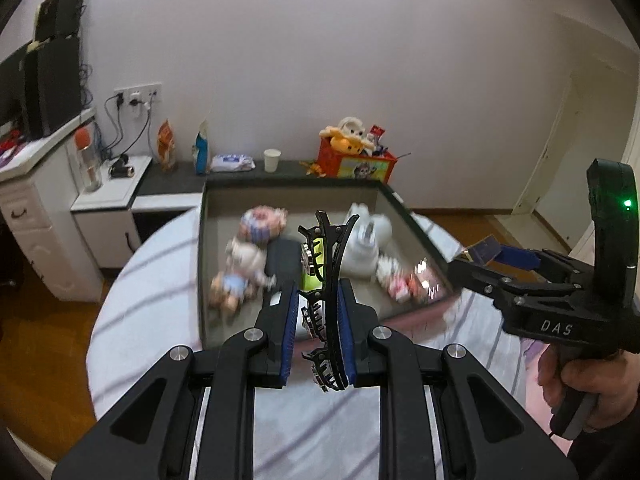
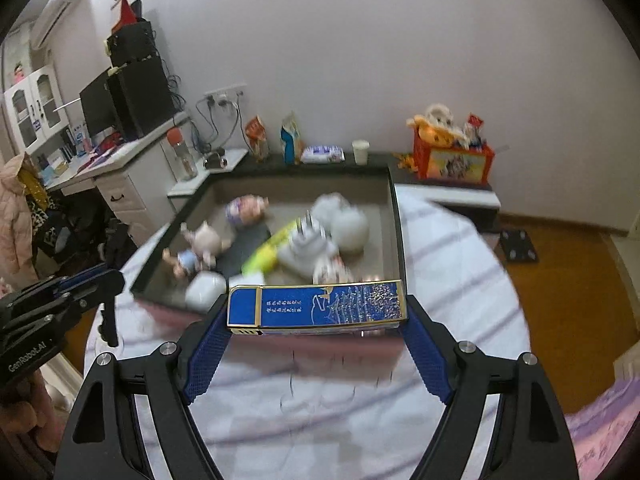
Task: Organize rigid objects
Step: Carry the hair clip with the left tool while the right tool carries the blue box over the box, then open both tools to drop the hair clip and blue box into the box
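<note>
My left gripper (image 1: 318, 300) is shut on a black hair claw clip (image 1: 326, 276) and holds it upright above the near edge of an open dark box (image 1: 202, 240) on the bed. My right gripper (image 2: 318, 312) is shut on a blue and gold flat box (image 2: 318, 306), held crosswise above the dark box's near rim (image 2: 396, 216). The right gripper also shows in the left wrist view (image 1: 480, 254) at the box's right rim. Inside the dark box lie small figurines (image 2: 192, 254), a white plug adapter (image 2: 306, 248), a yellow-green tube (image 2: 268, 252) and white round things (image 2: 348, 224).
The box sits on a striped white bedsheet (image 2: 460, 280). Behind it is a dark shelf with a paper cup (image 2: 360, 152), snack bags (image 2: 290, 138) and a red toy box (image 2: 452, 160). A white desk (image 2: 120, 176) with a monitor stands at left. Wooden floor (image 2: 568, 280) lies at right.
</note>
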Demonstrator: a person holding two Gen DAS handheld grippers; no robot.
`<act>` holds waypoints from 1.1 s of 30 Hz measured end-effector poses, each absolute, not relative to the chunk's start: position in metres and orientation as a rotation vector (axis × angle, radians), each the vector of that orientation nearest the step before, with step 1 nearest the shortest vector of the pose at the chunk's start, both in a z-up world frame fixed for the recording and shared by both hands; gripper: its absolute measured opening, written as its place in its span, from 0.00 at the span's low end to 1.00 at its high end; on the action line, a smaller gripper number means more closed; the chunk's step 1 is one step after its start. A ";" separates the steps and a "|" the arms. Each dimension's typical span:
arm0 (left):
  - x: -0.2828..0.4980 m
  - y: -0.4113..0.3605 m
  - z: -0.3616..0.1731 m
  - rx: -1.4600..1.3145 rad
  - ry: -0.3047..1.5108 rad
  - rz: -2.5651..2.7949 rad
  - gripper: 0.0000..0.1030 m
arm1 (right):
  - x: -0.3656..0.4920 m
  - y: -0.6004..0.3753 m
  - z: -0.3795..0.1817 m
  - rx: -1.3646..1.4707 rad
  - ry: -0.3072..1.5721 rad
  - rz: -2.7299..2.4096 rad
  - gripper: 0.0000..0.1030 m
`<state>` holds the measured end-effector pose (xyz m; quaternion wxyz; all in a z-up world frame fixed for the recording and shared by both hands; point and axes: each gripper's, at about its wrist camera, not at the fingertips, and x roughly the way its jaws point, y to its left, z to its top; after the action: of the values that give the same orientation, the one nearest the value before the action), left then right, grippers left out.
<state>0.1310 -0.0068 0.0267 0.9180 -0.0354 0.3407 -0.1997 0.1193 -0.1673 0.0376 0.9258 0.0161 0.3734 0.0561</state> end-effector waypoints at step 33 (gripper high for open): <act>0.331 -0.043 -0.033 -0.024 0.941 -0.318 0.19 | 0.338 -0.160 -0.036 0.043 1.057 0.199 0.82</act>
<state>0.3309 -0.0433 -0.0326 0.8791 -0.0114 0.4515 -0.1523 0.3381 -0.1598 -0.0363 0.8586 0.0204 0.5033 0.0949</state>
